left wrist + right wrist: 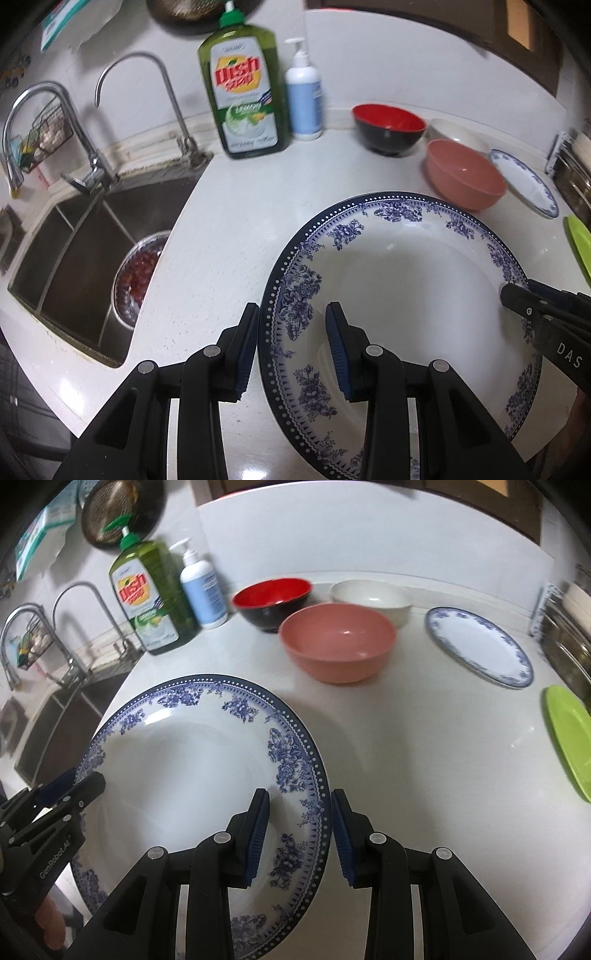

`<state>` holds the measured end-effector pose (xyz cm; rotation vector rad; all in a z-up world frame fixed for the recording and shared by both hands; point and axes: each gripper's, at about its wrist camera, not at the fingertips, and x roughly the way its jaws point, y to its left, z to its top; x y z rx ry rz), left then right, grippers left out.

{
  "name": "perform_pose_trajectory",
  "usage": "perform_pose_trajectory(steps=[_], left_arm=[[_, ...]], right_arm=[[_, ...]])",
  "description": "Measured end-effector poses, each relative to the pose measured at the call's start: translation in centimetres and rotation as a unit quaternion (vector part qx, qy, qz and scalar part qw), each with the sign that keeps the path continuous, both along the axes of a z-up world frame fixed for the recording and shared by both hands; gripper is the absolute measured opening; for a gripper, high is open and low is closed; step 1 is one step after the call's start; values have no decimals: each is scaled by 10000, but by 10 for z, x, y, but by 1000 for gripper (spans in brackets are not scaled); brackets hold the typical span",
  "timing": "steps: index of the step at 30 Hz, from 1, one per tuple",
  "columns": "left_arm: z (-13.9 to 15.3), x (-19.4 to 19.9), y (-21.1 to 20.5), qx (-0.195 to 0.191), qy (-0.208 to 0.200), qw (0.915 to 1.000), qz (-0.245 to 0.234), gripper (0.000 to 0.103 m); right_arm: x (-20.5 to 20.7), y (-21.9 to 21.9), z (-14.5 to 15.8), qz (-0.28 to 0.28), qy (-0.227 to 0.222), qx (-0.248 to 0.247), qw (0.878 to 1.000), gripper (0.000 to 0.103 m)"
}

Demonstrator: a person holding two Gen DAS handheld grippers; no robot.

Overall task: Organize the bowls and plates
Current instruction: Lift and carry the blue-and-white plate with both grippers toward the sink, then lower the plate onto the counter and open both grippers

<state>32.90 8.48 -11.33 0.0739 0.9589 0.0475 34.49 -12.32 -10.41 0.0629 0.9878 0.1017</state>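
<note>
Straddling opposite edges of a big blue-and-white flowered plate [402, 295], the 2 grippers meet over a white counter [221, 240]. The left gripper [293, 347] has 1 finger outside the plate's left rim and 1 inside over the well, jaws part-way spread with the rim between them; whether the blue pads actually press on it I cannot tell. The right gripper [300, 834] is set the same way on the plate's right rim, and there too contact is unclear. Each gripper shows at the far edge of the other's view.

Beyond the plate stand 3 bowls close together: a pink bowl [338, 642] nearest, a black bowl with a red inside [273, 598] behind it to the left, and a white bowl [373, 600] behind it to the right. A smaller blue-rimmed plate [480, 646] lies to their right, apart from them, and a green plate [569, 738] sits at the right edge.

A green dish soap bottle [242, 88] and a white pump bottle [303, 96] stand side by side by the wall. To the left is a steel sink [74, 266] with 2 taps [48, 122].
</note>
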Motion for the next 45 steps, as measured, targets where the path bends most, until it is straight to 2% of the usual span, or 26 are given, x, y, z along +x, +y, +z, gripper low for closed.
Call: perform_pose_trajectory(steps=[10,28,41,43,45], left_arm=[[-32,9,12,-189,248,9995,58,36],[-41,13,10,-112,455,9989,20,37],[-46,13,12,-244,584,9980,57,37],[-46,13,12,-223,597,9979,82,39],[-45,13,12,-275,605,9978,52,48]], right_arm=[[15,16,-28,70,229,-195,9995,35],[17,16,-38,-35,463,-175,9988,35],[17,17,-40,-68,493,-202,9986,36],[17,17,-40,-71,493,-188,9986,36],[18,17,-40,-70,505,-132,9986,36]])
